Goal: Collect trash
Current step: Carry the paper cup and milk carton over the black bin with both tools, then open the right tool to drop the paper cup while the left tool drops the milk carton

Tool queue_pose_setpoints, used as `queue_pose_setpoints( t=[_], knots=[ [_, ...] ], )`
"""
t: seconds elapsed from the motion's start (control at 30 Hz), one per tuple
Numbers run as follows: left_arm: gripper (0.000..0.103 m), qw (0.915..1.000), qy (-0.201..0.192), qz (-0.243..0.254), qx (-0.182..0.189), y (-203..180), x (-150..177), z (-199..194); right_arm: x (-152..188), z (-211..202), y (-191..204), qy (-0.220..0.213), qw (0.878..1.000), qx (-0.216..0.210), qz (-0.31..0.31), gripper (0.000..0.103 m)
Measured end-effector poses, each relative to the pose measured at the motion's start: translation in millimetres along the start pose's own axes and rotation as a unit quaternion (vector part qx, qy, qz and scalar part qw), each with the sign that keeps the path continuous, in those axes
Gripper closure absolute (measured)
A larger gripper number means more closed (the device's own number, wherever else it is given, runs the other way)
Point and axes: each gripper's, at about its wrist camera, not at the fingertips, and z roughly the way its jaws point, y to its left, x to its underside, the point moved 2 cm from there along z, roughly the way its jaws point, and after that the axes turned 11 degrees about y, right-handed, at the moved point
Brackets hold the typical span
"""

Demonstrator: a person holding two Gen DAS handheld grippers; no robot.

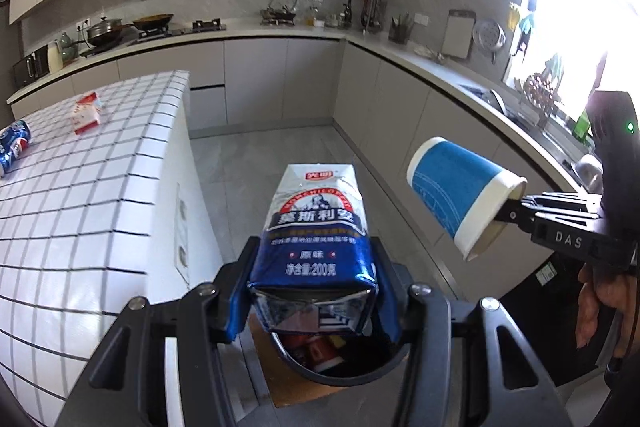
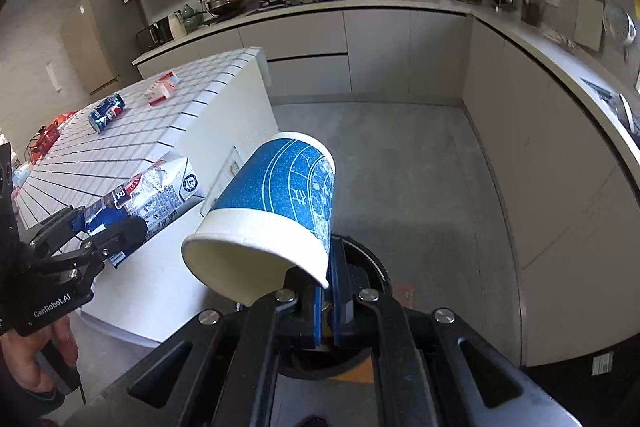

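My left gripper [image 1: 314,283] is shut on a blue and silver milk carton [image 1: 316,227], held in the air above a round black trash bin [image 1: 340,371] with trash inside. My right gripper [image 2: 328,279] is shut on the rim of a blue paper cup [image 2: 276,215], also over the bin [image 2: 364,259]. The cup [image 1: 460,195] and right gripper [image 1: 512,215] show at the right of the left wrist view. The carton [image 2: 152,195] and left gripper [image 2: 92,231] show at the left of the right wrist view.
A white tiled island [image 1: 80,207] stands at the left with a blue soda can [image 1: 12,143] and a red and white carton [image 1: 86,113] on it. Grey cabinets and a cluttered counter [image 1: 400,55] ring the room. Grey floor [image 2: 400,167] lies between.
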Motion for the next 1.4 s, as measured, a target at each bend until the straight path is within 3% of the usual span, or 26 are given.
queue_pose_setpoints(
  t=[0.4, 0.87, 0.93, 0.97, 1.0, 1.03, 1.07, 1.4],
  knots=[
    [0.05, 0.9986, 0.053, -0.009, 0.005, -12, 27, 44, 24, 56, -19, 0.062, 0.998, -0.004, -0.003, 0.099],
    [0.05, 0.9922, 0.121, -0.027, 0.008, -13, 48, 104, 21, 129, -24, 0.139, 0.989, -0.018, -0.043, 0.099],
    [0.048, 0.9916, 0.125, -0.031, 0.014, -15, 53, 114, 18, 137, -27, 0.147, 0.988, -0.019, -0.044, 0.099],
    [0.041, 0.9905, 0.133, -0.036, 0.006, -14, 55, 121, 17, 143, -30, 0.143, 0.989, -0.023, -0.042, 0.097],
    [0.022, 0.9885, 0.143, -0.047, -0.009, -14, 60, 130, 17, 151, -34, 0.147, 0.988, -0.033, -0.039, 0.088],
    [0.012, 0.9889, 0.138, -0.052, -0.02, -15, 64, 132, 21, 160, -38, 0.165, 0.986, -0.023, -0.033, 0.035],
    [0.002, 0.9886, 0.135, -0.058, -0.035, -15, 68, 131, 24, 167, -42, 0.183, 0.983, 0.0, -0.03, 0.001],
    [0.002, 0.9861, 0.113, -0.094, -0.078, -11, 72, 100, 29, 141, -73, 0.147, 0.988, 0.031, 0.023, 0.0]
  ],
)
